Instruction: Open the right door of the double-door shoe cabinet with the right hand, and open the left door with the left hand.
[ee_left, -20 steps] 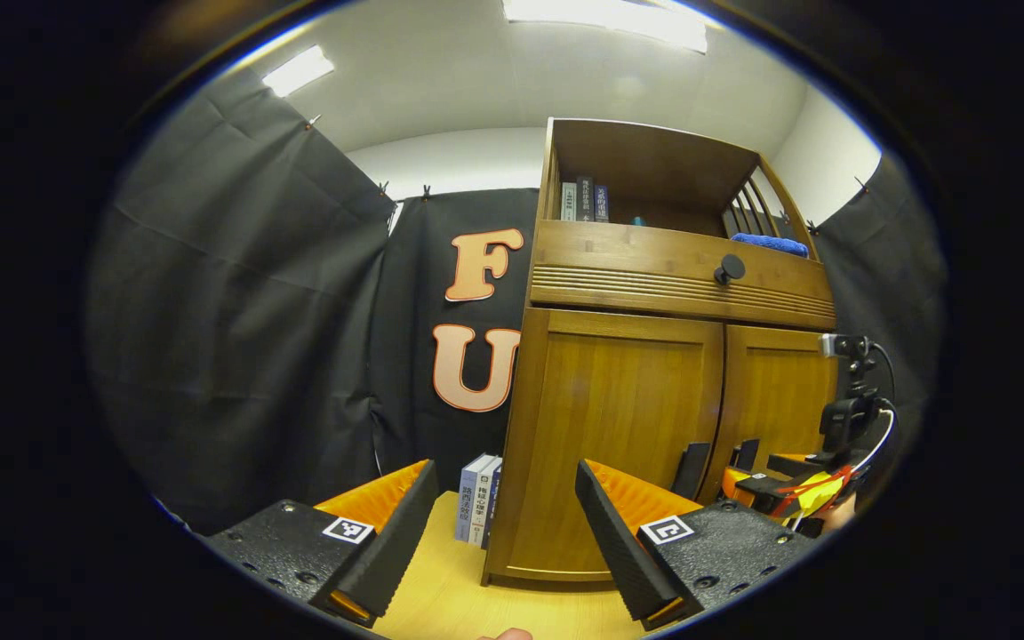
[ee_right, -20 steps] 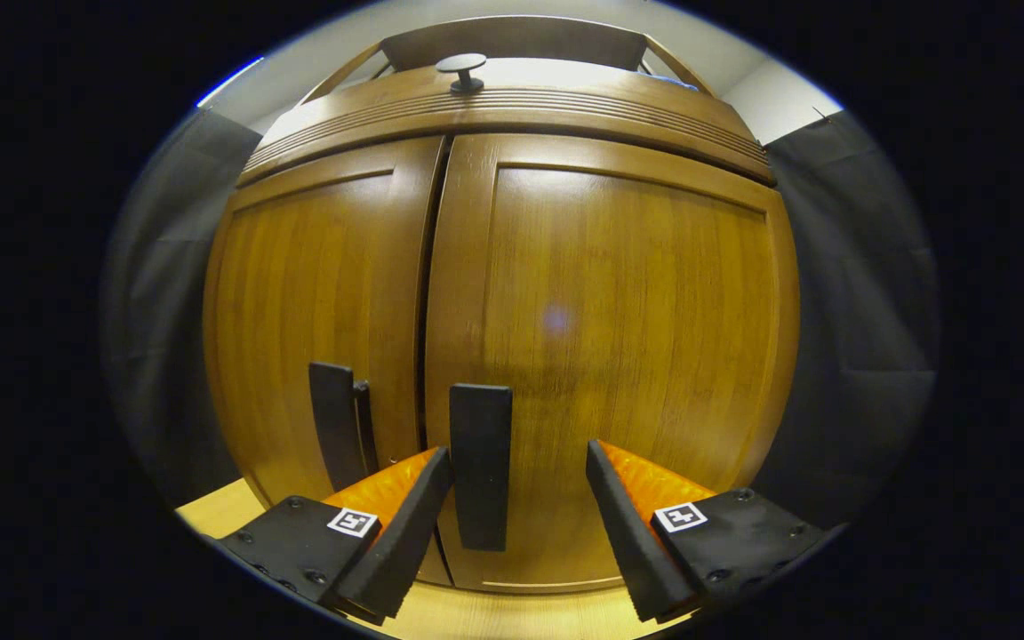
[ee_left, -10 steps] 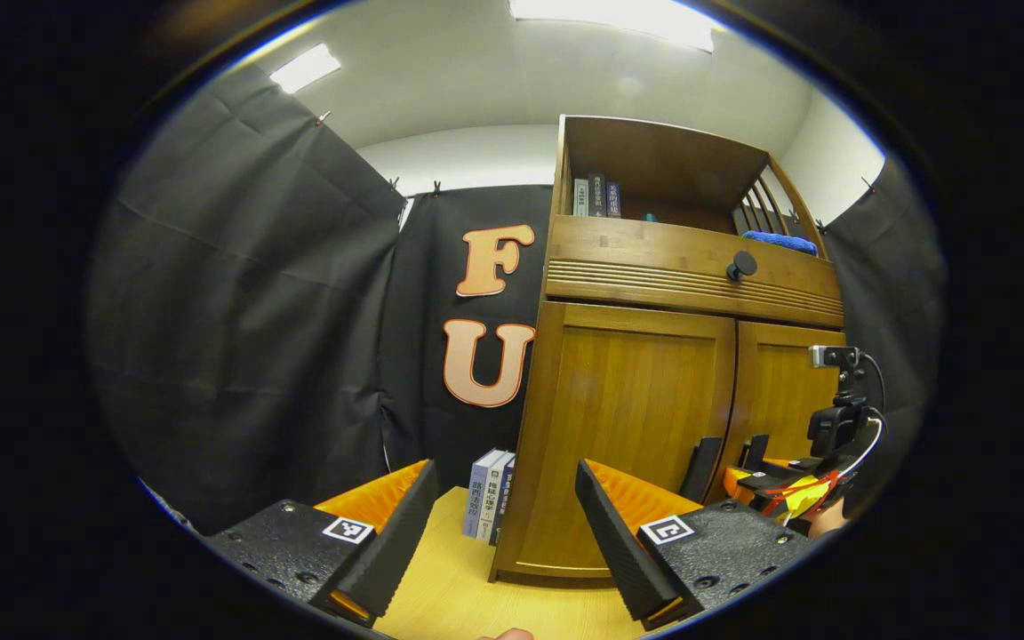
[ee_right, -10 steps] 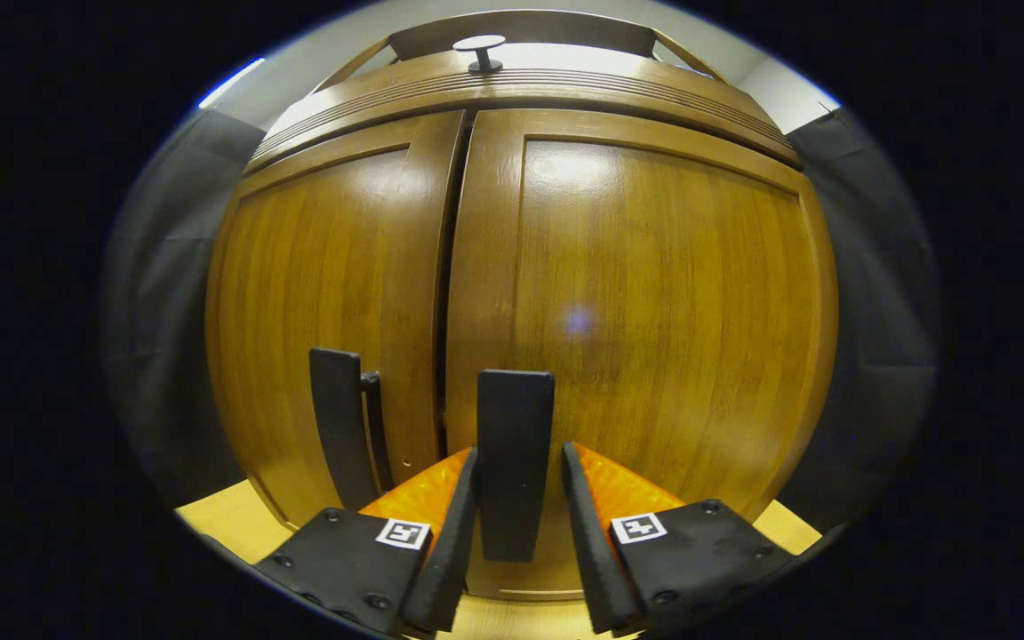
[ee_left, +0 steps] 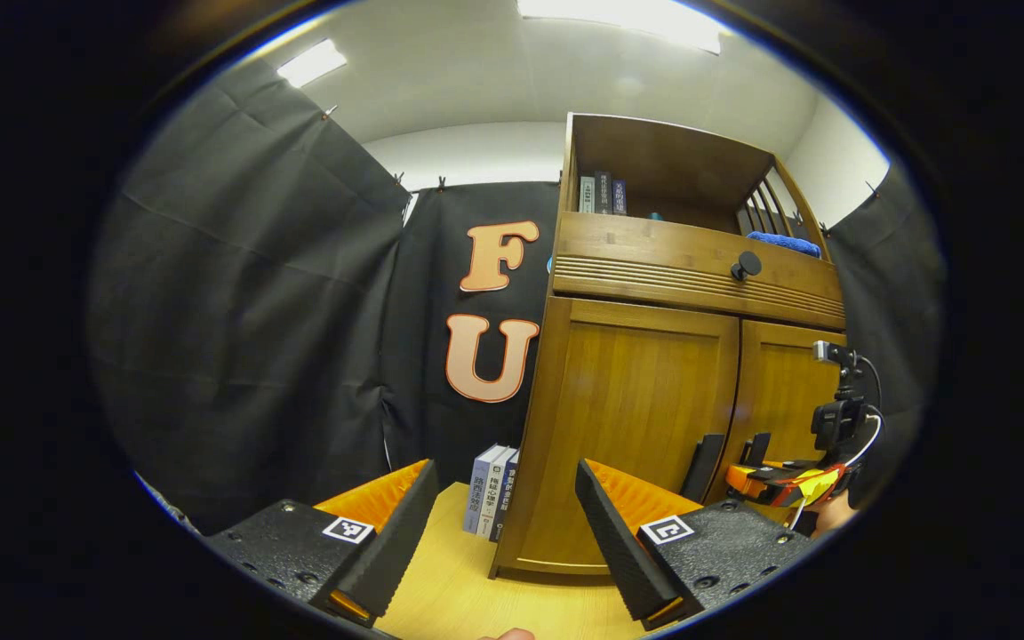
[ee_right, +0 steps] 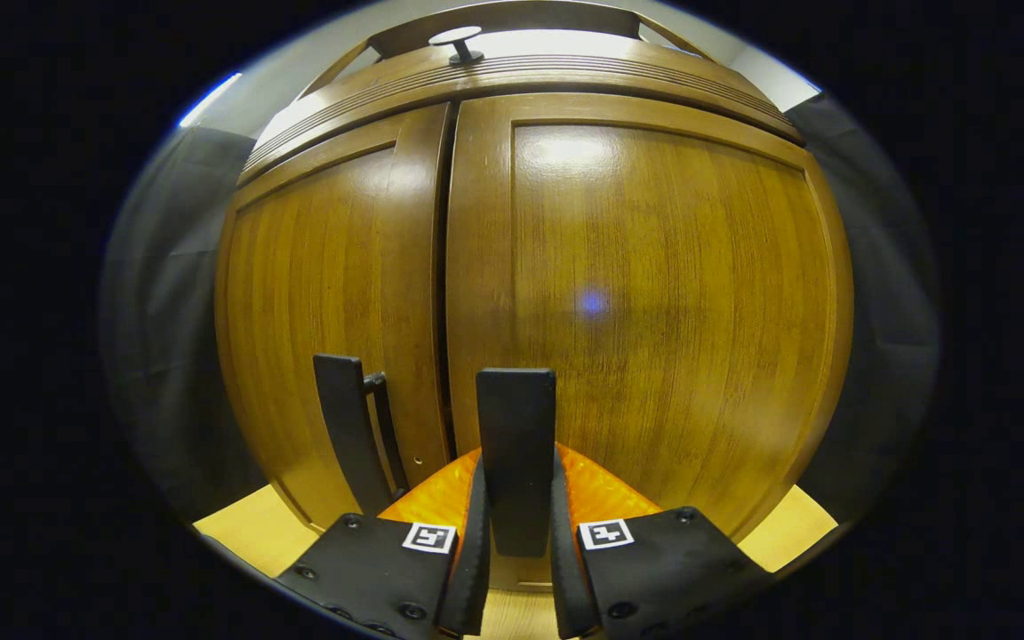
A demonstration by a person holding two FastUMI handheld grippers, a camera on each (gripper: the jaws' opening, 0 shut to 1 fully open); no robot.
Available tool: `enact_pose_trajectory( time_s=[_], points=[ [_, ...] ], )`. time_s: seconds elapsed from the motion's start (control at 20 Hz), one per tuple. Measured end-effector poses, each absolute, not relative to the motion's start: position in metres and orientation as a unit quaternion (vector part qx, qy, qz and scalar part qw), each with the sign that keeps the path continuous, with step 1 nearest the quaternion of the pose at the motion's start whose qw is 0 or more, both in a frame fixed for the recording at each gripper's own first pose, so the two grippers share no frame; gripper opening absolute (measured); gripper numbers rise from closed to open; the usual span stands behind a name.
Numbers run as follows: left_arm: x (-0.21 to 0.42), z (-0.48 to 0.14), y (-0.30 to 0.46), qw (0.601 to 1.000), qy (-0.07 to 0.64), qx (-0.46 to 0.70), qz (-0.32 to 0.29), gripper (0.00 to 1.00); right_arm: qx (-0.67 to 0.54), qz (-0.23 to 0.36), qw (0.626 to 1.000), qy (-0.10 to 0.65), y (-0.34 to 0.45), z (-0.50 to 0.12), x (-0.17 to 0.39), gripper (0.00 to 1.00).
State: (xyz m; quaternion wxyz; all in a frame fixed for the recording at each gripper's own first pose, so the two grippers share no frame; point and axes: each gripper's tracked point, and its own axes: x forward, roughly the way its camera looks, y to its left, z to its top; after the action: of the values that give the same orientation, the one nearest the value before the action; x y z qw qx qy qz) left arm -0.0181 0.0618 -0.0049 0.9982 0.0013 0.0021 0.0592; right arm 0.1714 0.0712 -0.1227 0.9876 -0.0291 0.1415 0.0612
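The wooden shoe cabinet [ee_left: 654, 267] stands right of centre in the left gripper view, both doors closed. My left gripper [ee_left: 505, 480] is open, well short of the left door [ee_left: 645, 409] and its black handle [ee_left: 706, 455]. Farther right, the right gripper [ee_left: 779, 482] is at the door handles. In the right gripper view the right door [ee_right: 654, 293] is close up. My right gripper [ee_right: 517, 484] is shut on the right door's black vertical handle [ee_right: 516, 418], a finger pressing each side. The left door's handle [ee_right: 348, 427] stands just to its left.
A few books [ee_left: 492, 493] stand on the light wooden surface [ee_left: 459, 596] against the cabinet's left side. Above the doors is a drawer with a round black knob [ee_left: 748, 264], then an open shelf holding books [ee_left: 601, 194] and a blue cloth [ee_left: 783, 243]. Black cloth walls surround the booth.
The right gripper moved up to the right door's handle and its fingers came together on it. The left gripper stayed open and drifted slightly, the cabinet sliding right in its view.
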Motion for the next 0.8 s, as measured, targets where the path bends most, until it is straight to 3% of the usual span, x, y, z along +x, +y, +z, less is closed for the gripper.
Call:
enact_pose_trajectory(
  time_s=[0.1,0.15,0.25,0.3,0.35,0.4,0.5,0.55,0.6,0.75,0.8],
  points=[
    [-0.020,-0.006,0.064,0.998,0.004,0.000,0.062,0.90,-0.030,0.059,0.988,0.143,0.071,-0.122,0.171,0.42],
    [-0.021,-0.007,0.065,0.998,0.006,-0.001,0.062,0.90,-0.029,0.059,0.987,0.144,0.071,-0.122,0.170,0.37],
    [-0.024,-0.007,0.067,0.998,0.007,-0.002,0.064,0.94,-0.030,0.060,0.987,0.148,0.070,-0.122,0.169,0.37],
    [-0.025,-0.008,0.068,0.998,0.008,-0.003,0.065,0.91,-0.031,0.060,0.986,0.150,0.070,-0.122,0.168,0.33],
    [-0.026,-0.008,0.068,0.998,0.009,-0.004,0.065,0.94,-0.031,0.060,0.986,0.151,0.070,-0.121,0.168,0.42],
    [-0.027,-0.008,0.068,0.998,0.009,-0.004,0.066,0.91,-0.031,0.061,0.986,0.152,0.071,-0.120,0.169,0.42],
    [-0.027,-0.008,0.069,0.998,0.010,-0.006,0.066,0.90,-0.028,0.062,0.986,0.153,0.072,-0.119,0.168,0.33],
    [-0.027,-0.009,0.068,0.998,0.010,-0.006,0.066,0.90,-0.028,0.063,0.986,0.155,0.072,-0.119,0.168,0.37],
    [-0.028,-0.008,0.067,0.998,0.010,-0.006,0.065,0.90,-0.026,0.064,0.985,0.156,0.072,-0.119,0.167,0.33],
    [-0.025,-0.010,0.061,0.998,0.012,-0.006,0.058,0.94,-0.019,0.070,0.985,0.158,0.067,-0.113,0.166,0.37],
    [-0.024,-0.012,0.058,0.998,0.013,-0.005,0.054,0.94,-0.018,0.074,0.984,0.159,0.066,-0.111,0.165,0.33]
  ],
)
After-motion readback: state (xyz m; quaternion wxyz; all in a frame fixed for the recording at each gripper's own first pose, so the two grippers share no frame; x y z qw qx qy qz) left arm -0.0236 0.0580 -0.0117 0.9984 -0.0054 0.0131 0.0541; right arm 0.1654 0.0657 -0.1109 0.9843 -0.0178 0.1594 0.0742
